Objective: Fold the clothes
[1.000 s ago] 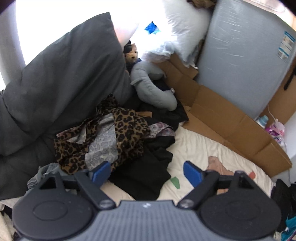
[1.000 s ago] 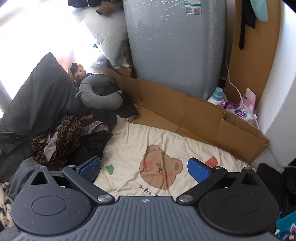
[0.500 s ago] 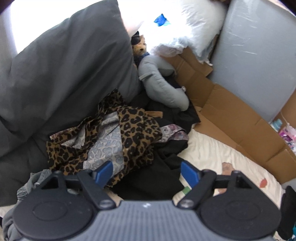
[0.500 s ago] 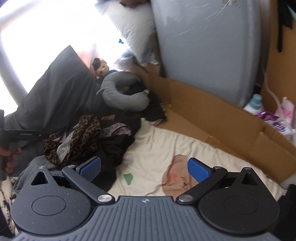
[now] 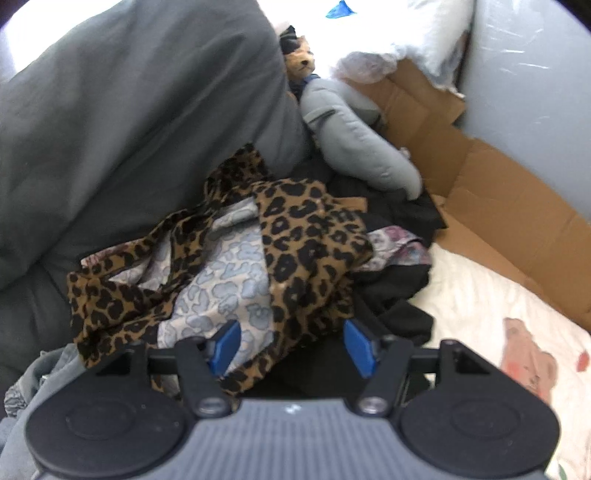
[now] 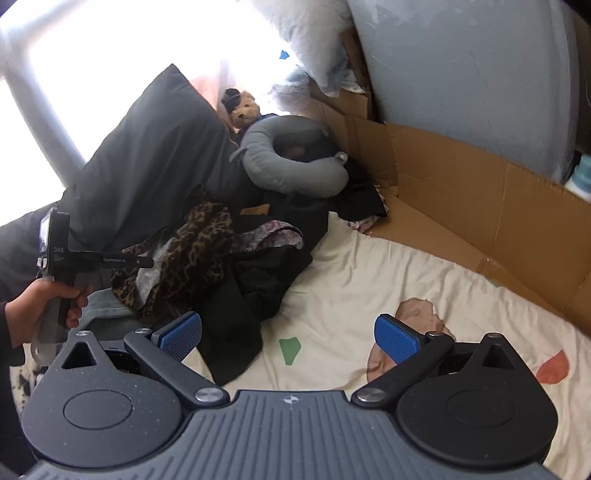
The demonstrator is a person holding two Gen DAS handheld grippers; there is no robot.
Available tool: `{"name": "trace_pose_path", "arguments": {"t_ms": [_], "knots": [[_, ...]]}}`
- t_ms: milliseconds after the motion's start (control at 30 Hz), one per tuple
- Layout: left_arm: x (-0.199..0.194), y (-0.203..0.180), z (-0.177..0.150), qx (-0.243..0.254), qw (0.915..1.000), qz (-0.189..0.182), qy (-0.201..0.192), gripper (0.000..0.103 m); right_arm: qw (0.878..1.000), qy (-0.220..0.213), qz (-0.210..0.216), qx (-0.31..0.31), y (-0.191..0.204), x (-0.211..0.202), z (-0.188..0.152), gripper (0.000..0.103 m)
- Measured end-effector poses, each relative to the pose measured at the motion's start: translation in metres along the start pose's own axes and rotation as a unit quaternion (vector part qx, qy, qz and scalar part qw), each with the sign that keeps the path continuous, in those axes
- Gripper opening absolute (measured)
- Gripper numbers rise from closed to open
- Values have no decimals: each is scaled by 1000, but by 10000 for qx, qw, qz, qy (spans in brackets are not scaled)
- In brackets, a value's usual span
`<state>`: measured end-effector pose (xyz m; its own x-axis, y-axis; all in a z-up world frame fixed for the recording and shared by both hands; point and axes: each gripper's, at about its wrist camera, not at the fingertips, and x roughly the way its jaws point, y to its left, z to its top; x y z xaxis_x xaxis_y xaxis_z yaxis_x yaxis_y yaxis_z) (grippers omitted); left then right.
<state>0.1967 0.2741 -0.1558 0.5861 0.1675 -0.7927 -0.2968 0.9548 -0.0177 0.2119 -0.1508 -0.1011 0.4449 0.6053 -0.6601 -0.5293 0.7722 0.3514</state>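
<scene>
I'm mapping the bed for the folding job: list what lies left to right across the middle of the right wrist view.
Person's hand on the left gripper → leopard-print garment → black clothes → cream bear-print sheet → cardboard.

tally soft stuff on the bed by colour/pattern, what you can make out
Leopard print: 1, garment
Black: 1, clothes heap, piece count unclear
Grey: 2, big pillow, neck pillow
White: 1, pillow
Brown: 1, plush toy
Total: 6
</scene>
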Motion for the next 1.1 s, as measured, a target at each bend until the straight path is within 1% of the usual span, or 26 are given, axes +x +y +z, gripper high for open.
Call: {"name": "trace_pose_path", "arguments": {"t_ms": [67,133,167,233,367,433,533,600,633,667,767,867,967,1033,1100], "knots": [[6,3,-3,-74,9999,67,-106,65,10000,-48,-54,66,-6,9,-7,103],[11,1,-6,31,9996,97,-258,65,9999,-31,-118,96,-11,20,-15,103],[13,0,-8,85,9994,111,-332,62,9998,-37,-139,120,-13,24,-19,103],[19,-4,-11,245,9990,124,-357,57,9997,-63,-159,179,-17,33,-28,103],[38,-6,-15,204,9995,128,-194,54,9996,-27,-195,183,-23,51,-46,103],[47,-5,-18,198,9994,226,-193,51,9997,14,-179,189,-26,59,-52,103],[59,-7,-18,242,9990,318,-194,41,9995,11,-98,293,-31,68,-58,103],[67,-5,-17,211,9991,340,-147,30,9993,-33,-101,358,-34,73,-62,103],[70,-3,-17,162,9993,325,-128,19,9992,-46,-154,375,-35,76,-63,103],[72,-1,-16,105,9994,304,-125,10,9990,-61,-206,393,-37,79,-64,103],[72,2,-14,-8,9994,279,-199,2,9981,-162,-282,530,-40,81,-67,103],[66,2,-13,-78,9996,84,-273,1,9975,-192,-200,654,-42,82,-69,103],[59,0,-15,-131,9995,-142,-239,1,9976,-158,-71,677,-38,85,-68,103],[54,-3,-17,-166,9991,-329,-198,1,9966,-81,178,801,-37,88,-67,103],[48,-8,-20,-62,9985,-507,-173,0,9949,-20,375,931,-36,91,-66,103]]}}
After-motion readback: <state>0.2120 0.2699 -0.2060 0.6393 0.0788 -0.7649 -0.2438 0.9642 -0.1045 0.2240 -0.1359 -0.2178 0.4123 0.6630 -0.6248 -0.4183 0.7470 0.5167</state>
